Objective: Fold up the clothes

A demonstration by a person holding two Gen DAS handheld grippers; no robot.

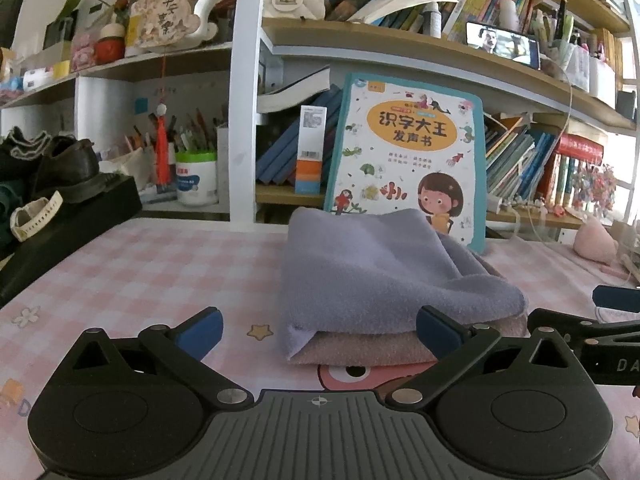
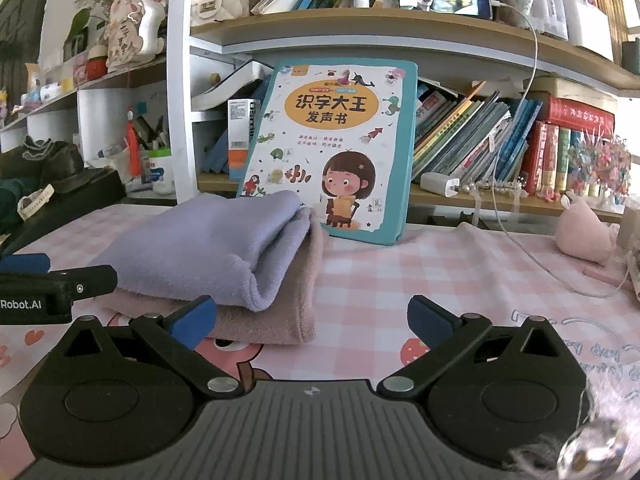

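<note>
A folded lilac cloth (image 1: 360,272) lies on top of a folded pink cloth (image 1: 360,350) in the middle of the pink checked table. My left gripper (image 1: 320,332) is open just in front of the stack, with nothing between its blue fingertips. In the right wrist view the lilac cloth (image 2: 208,244) and the pink cloth (image 2: 272,320) sit left of centre. My right gripper (image 2: 312,318) is open too, its left fingertip (image 2: 198,316) close against the pink cloth's front edge. Each gripper shows at the edge of the other's view.
A children's book (image 1: 408,156) leans upright against the bookshelf right behind the stack. A black box with shoes (image 1: 60,184) stands at the left. A pink plush toy (image 2: 584,232) and a white charging cable (image 2: 532,256) lie at the right.
</note>
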